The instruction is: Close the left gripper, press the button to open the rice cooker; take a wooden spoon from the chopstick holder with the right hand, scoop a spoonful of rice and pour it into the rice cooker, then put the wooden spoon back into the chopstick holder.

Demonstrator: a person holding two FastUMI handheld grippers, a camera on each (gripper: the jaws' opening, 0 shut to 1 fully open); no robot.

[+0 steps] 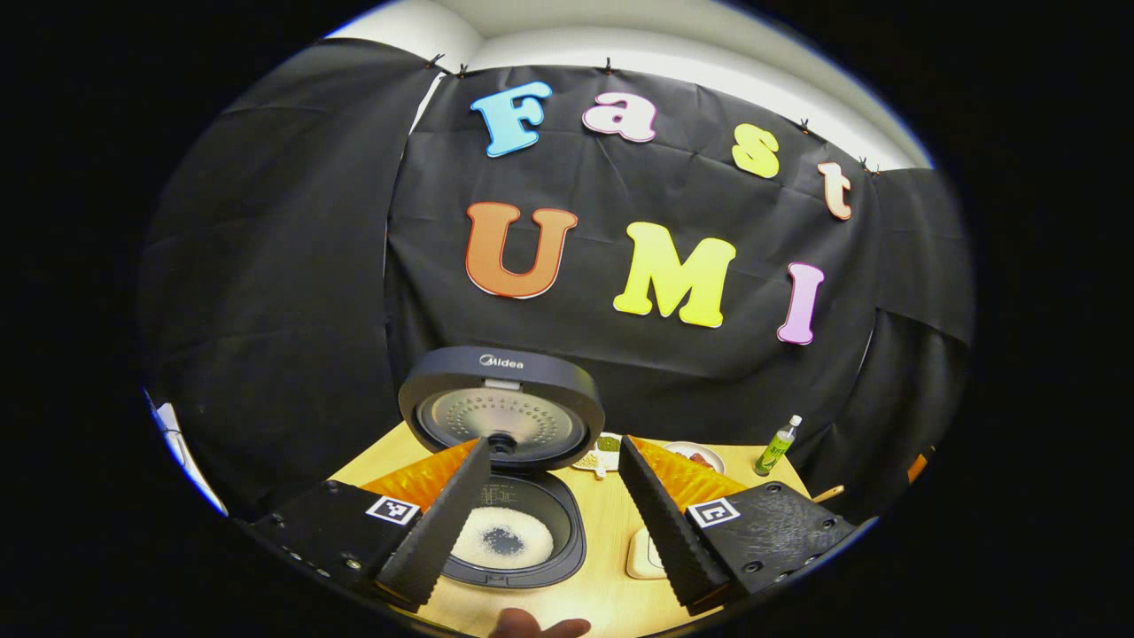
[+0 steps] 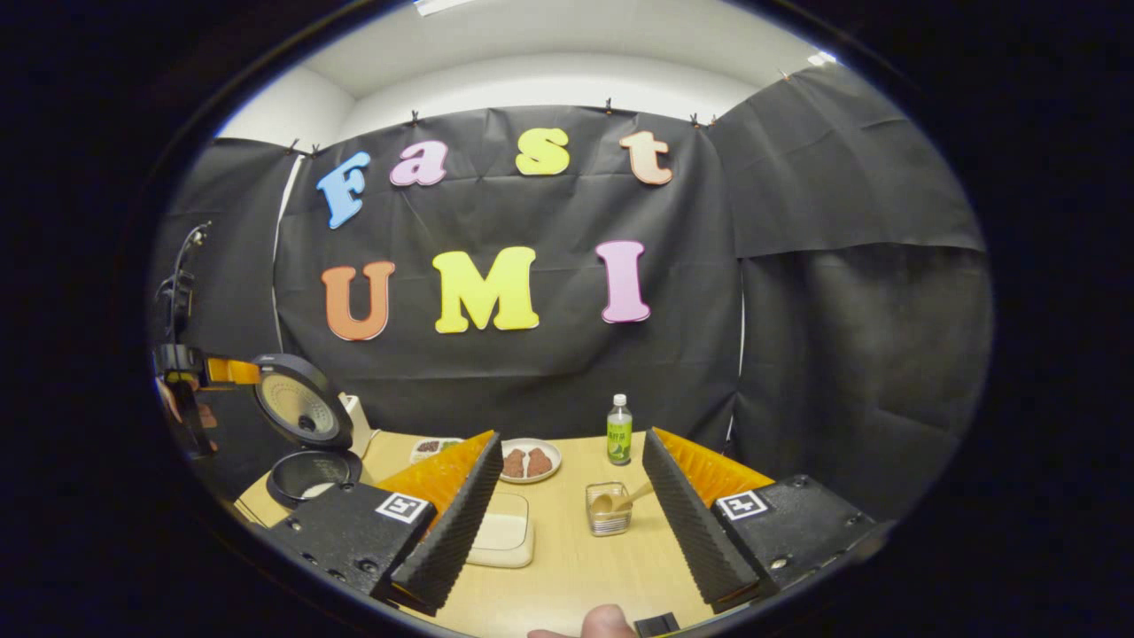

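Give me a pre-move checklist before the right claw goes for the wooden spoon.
1. Rice cooker lid up: ok.
2. Rice already in the pot: ok, white grains visible around a bare centre.
3. Right claw open: ok, fingers wide apart.
4. Wooden spoon in the chopstick holder: ok, handle leans right.
5. Left claw clear of the spoon: ok, it hangs open over the cooker.
6. Spoon bowl empty: cannot tell.

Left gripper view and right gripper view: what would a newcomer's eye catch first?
The rice cooker, lid swung up, with a ring of white rice in its pot, sits between the left tongs. In the right gripper view, a wooden spoon stands in a clear holder between the open right tongs, near a green bottle.
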